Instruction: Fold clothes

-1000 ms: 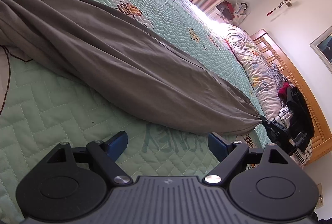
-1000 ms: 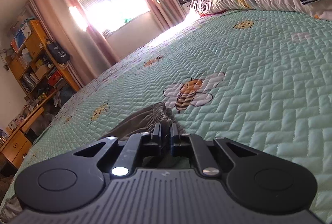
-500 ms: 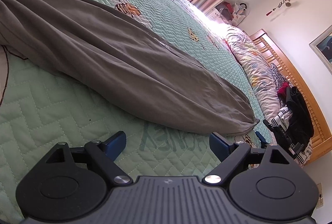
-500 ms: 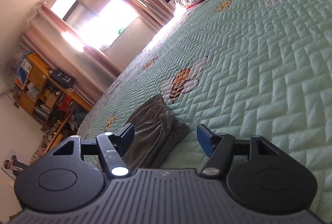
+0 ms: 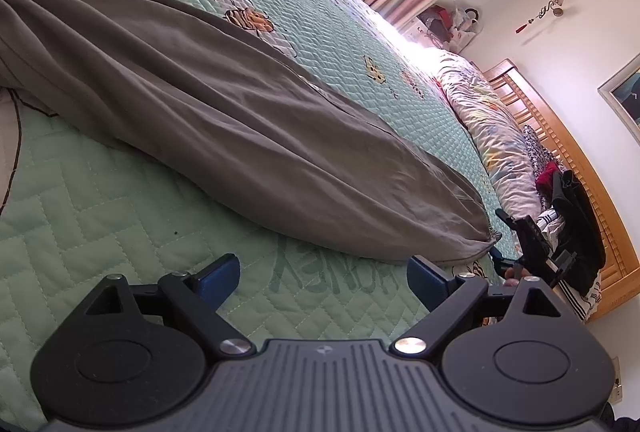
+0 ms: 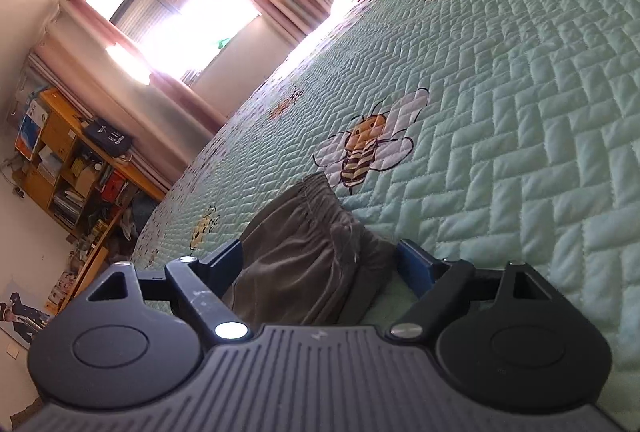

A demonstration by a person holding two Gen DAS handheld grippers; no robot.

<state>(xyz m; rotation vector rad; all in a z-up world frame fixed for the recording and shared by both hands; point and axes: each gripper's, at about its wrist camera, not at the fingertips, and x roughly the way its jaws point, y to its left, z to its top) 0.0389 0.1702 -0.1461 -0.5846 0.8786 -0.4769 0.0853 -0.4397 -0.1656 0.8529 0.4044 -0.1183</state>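
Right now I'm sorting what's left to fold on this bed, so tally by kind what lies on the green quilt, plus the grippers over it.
Grey trousers: 1, laid out long on the green quilt
Floral pillow or bedding roll at the headboard end: 1
Pile of dark and striped clothes: 1 pile, pieces uncountable
Grippers: 2, left gripper and right gripper, both opening, neither pressing cloth
Total: 5

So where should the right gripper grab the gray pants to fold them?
Probably the bunched ankle cuff of the gray pants. It lies right ahead of the right gripper, whose jaws are opening, with cloth between them but not pinched. Come straight along the leg, low over the green quilt: the cuff is thick, gathered and narrower than the jaws, so both layers lift together.
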